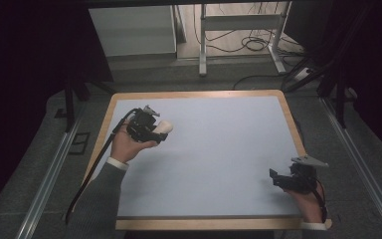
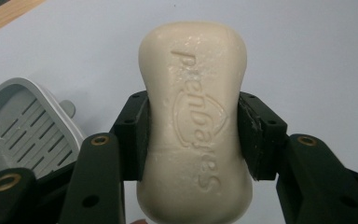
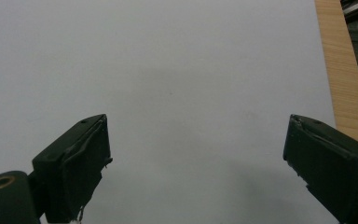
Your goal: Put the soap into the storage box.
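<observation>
Cream soap bar (image 2: 193,126) sits clamped in the left claw (image 1: 160,130) above the counter's (image 1: 219,149) far-left part — a grey soap dish (image 2: 25,128) lies beside it; the right claw (image 3: 196,163) gapes wide, near-right.

I'm working in what looks like a lab recording bay: a bench (image 1: 214,149) with a plain pale-blue top and wooden rim, dark curtains (image 1: 25,59) on both sides, metal floor rails (image 1: 49,174), loose cables (image 1: 248,45) and a bare metal frame (image 1: 238,30) behind on grey carpet.
</observation>
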The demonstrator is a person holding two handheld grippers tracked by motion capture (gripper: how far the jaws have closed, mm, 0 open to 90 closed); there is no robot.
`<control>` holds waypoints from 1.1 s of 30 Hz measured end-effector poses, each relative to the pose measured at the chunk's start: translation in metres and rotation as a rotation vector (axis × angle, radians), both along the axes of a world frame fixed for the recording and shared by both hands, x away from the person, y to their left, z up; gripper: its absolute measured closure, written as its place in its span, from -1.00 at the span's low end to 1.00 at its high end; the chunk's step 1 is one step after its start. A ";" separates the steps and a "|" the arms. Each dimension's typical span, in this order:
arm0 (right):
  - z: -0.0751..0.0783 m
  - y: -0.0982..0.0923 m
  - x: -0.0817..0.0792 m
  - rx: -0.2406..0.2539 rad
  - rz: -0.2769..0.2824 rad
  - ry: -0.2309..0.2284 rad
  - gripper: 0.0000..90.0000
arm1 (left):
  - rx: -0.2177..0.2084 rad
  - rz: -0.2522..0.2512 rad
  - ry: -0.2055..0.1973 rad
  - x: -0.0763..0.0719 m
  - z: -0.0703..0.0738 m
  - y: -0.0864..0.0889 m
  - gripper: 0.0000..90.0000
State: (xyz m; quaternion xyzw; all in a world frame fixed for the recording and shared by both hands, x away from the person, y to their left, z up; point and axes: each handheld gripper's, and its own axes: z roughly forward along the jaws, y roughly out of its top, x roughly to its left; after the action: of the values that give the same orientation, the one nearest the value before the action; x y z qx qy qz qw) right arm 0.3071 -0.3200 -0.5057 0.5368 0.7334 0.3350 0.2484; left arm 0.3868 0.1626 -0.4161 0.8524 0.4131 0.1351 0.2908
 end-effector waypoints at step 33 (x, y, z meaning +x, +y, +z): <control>0.000 -0.001 0.000 0.001 -0.001 -0.004 -0.84 | 0.003 0.109 0.019 0.028 -0.007 0.026 0.10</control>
State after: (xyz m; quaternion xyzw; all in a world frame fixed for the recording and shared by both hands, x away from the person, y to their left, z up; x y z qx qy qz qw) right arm 0.3069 -0.3206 -0.5053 0.5364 0.7327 0.3362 0.2498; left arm 0.4148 0.1888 -0.4232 0.8303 0.4615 0.1432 0.2778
